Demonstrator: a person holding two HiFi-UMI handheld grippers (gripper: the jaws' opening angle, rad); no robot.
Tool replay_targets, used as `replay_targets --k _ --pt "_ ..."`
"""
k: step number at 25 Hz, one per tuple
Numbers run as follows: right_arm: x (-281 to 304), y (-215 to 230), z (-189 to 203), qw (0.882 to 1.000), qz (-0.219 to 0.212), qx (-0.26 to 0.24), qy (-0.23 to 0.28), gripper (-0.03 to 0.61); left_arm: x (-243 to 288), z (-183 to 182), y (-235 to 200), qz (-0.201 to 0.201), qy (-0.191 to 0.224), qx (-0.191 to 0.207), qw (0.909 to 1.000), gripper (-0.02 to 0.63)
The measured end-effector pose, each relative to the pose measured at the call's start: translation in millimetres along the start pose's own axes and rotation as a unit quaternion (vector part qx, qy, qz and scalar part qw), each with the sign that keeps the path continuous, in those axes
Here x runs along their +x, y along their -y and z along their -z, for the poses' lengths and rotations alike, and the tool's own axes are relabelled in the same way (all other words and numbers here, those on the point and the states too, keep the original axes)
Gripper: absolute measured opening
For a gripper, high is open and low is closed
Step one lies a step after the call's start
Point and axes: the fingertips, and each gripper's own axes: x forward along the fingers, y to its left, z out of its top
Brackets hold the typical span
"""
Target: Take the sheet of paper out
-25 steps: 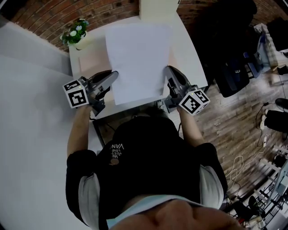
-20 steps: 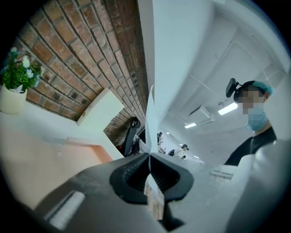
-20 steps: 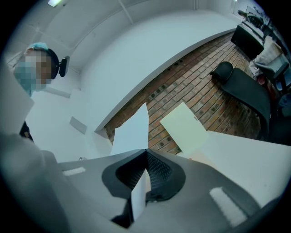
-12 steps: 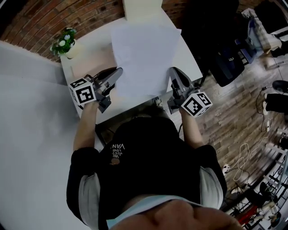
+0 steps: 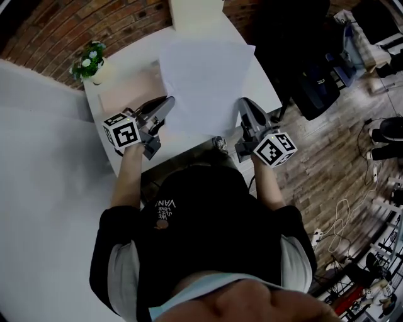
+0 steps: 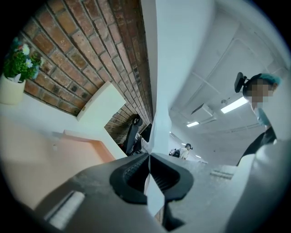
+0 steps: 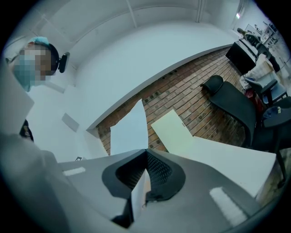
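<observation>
A white sheet of paper (image 5: 204, 78) hangs just over the white table (image 5: 267, 88), held by its two near corners. My left gripper (image 5: 169, 100) is shut on the near left corner, and my right gripper (image 5: 242, 102) is shut on the near right corner. In the left gripper view the sheet (image 6: 160, 123) runs edge-on out of the closed left gripper (image 6: 148, 155). The right gripper view shows the sheet (image 7: 129, 132) rising from the closed right gripper (image 7: 146, 151). Both grippers point level, away from the person.
A peach mat (image 5: 129, 91) lies on the table under the sheet's left side. A small potted plant (image 5: 88, 60) stands at the far left corner. A pale flat board (image 5: 195, 12) leans at the back by the brick wall. A black office chair (image 5: 302, 56) stands to the right.
Both grippers have shifted a little across the table with the sheet still clamped. The sheet now lies skewed, its far end swung toward the right.
</observation>
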Motion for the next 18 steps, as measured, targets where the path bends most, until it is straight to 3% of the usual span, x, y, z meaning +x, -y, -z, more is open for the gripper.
replay_targets --k 18 --pt "-21.0 3.9 34.7 0.999 0.030 0.008 -0.024 0.000 -16.4 47.8 -4.1 -0.013 -0.001 -0.056 0.9983 0.002"
